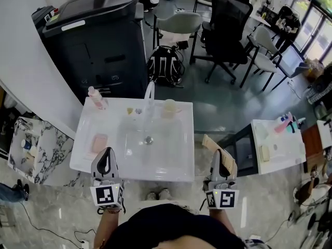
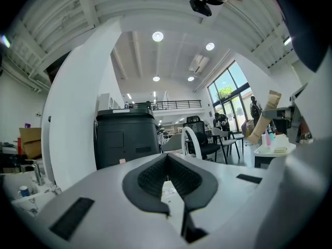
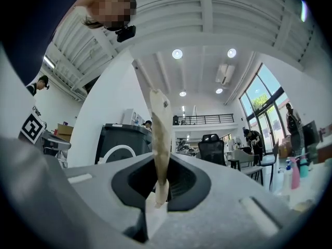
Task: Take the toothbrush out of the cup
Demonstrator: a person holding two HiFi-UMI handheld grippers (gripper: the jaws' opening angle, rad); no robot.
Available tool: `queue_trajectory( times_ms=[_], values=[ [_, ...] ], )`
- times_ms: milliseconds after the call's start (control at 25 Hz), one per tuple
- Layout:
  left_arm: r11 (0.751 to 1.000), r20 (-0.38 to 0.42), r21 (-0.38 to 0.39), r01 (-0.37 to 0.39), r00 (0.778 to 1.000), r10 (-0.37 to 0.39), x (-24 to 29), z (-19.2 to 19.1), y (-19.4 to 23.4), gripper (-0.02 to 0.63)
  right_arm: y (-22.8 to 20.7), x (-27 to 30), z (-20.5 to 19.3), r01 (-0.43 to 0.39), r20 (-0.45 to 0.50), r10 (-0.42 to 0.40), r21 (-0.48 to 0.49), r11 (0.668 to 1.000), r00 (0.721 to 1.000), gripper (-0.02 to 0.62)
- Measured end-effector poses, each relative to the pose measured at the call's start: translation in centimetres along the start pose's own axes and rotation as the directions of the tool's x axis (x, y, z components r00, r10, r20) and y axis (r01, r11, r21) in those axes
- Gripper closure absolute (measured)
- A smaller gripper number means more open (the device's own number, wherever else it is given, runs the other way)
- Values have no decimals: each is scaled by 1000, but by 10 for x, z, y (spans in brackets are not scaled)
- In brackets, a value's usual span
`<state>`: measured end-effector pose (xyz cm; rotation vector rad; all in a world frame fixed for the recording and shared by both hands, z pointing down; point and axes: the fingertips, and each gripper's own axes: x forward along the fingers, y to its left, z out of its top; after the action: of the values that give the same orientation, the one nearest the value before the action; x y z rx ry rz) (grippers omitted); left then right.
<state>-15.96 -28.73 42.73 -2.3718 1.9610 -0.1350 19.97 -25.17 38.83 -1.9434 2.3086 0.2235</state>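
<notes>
Head view: toothbrush (image 1: 213, 143) beside basin (image 1: 82, 162), grey floor (image 1: 218, 108).

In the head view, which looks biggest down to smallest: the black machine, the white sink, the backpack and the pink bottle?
1. the black machine and the white sink: they look about alike, so I won't rank them.
2. the backpack
3. the pink bottle, smallest
</notes>
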Motion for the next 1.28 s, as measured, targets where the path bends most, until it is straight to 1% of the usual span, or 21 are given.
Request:
queue_trajectory(
  times_ms=[160, 320, 520, 640, 800, 1080, 1280],
  values=[
    [1000, -8, 25, 2, 1000, -2, -2, -4, 1, 603, 3, 2, -17, -5, -39, 6, 12, 1000, 999, 563],
    [1000, -6, -2, 7, 1000, -7, -3, -3, 2, 603, 6, 3, -28, -4, -69, 6, 26, 1000, 998, 563],
    [1000, 12, -4, 21, 1000, -21, -1, 10, -1, 603, 10, 4, -37, -3, -97, 7, 46, 999, 995, 563],
    [1000, 22, -2, 30, 999, -30, -2, 18, -1, 603, 12, 7, -35, -7, -97, 12, 56, 998, 995, 563],
    [999, 20, -4, 33, 999, -33, -2, 16, -1, 603, 11, 9, -35, -8, -94, 13, 53, 999, 995, 563],
    [1000, 34, -4, 31, 999, -31, -5, 23, -3, 603, 11, 10, -32, -19, -91, 24, 54, 998, 996, 563],
    [999, 33, -19, 32, 999, -31, -7, 24, -3, 603, 11, 13, -33, -23, -94, 28, 57, 998, 995, 563]
  ],
)
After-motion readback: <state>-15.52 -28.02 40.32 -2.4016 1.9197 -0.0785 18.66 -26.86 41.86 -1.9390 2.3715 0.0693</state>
